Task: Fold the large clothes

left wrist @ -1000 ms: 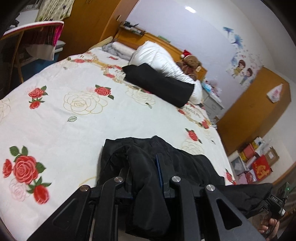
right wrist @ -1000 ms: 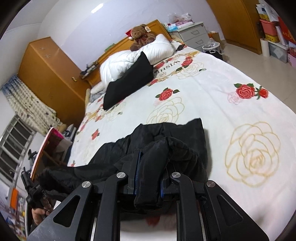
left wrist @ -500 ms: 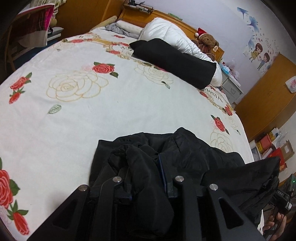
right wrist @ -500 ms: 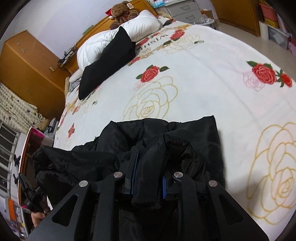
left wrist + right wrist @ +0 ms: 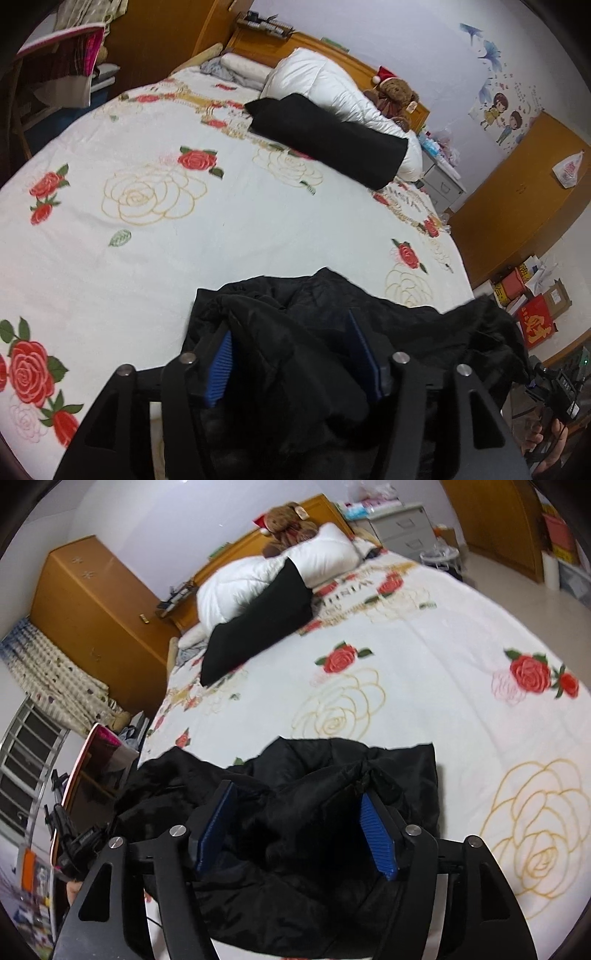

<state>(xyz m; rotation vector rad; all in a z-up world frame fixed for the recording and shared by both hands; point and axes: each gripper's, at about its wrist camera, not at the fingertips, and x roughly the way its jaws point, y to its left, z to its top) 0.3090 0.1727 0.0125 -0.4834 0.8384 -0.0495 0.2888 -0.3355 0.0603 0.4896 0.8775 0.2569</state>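
Left wrist view, one black jacket [image 5: 332, 332] on one bed [image 5: 147, 240], left claw [image 5: 295, 354] wide, right claw [image 5: 295, 827] wide

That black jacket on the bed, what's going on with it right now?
A person with a handheld gripper in each hand is folding a black puffy jacket on a bed with a white rose-print bedspread. Both the left gripper and the right gripper now stand open, blue pads apart, with bunched jacket fabric lying loose between them. The jacket sits in a rumpled heap near the foot of the bed, so the fold looks unfinished.
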